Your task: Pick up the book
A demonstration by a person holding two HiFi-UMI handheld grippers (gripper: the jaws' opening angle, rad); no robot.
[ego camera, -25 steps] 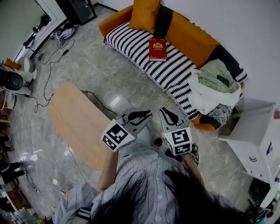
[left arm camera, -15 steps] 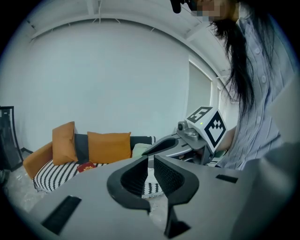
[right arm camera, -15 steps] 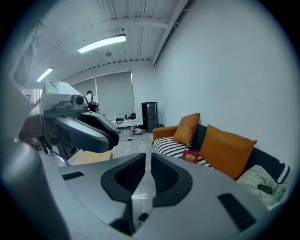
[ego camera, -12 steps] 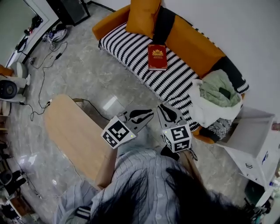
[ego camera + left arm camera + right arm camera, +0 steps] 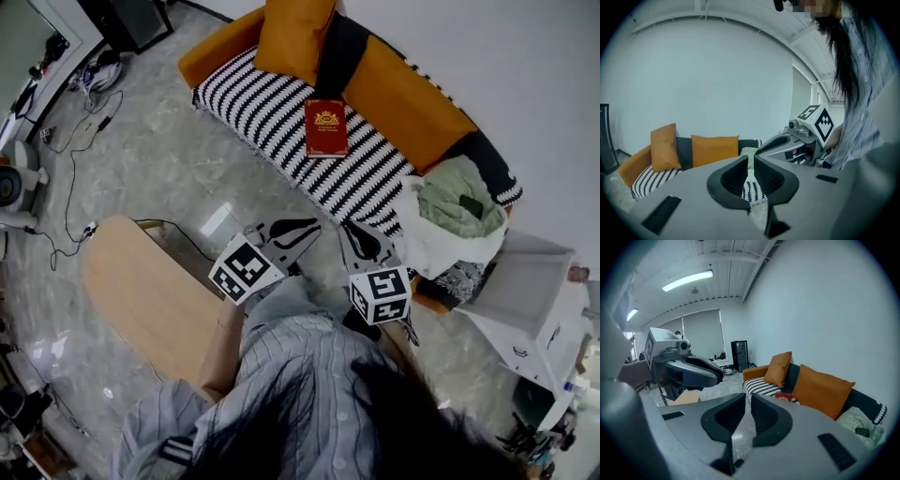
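Red-covered, the book [image 5: 325, 127] lies flat on the striped sofa cover [image 5: 267, 98], well apart from both grippers; left gripper [image 5: 307, 231] and right gripper [image 5: 352, 235] point toward it, jaws closed and empty, presumably since the book is not yet within reach.

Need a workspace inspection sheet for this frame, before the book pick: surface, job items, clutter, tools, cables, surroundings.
Surface: sofa seat with a black-and-white striped cover and an orange backrest.
Job's things: red book lying flat on the striped cover, nothing on top of it.
Clutter: heap of clothes at the sofa's right end, apart from the book; orange cushion against the backrest.
Grippers: left tool shut, empty; right tool shut, empty; both short of the sofa.
Cables: floor cables trailing loose at the left.
Surroundings: wooden table at the person's left, white cabinet at the right.
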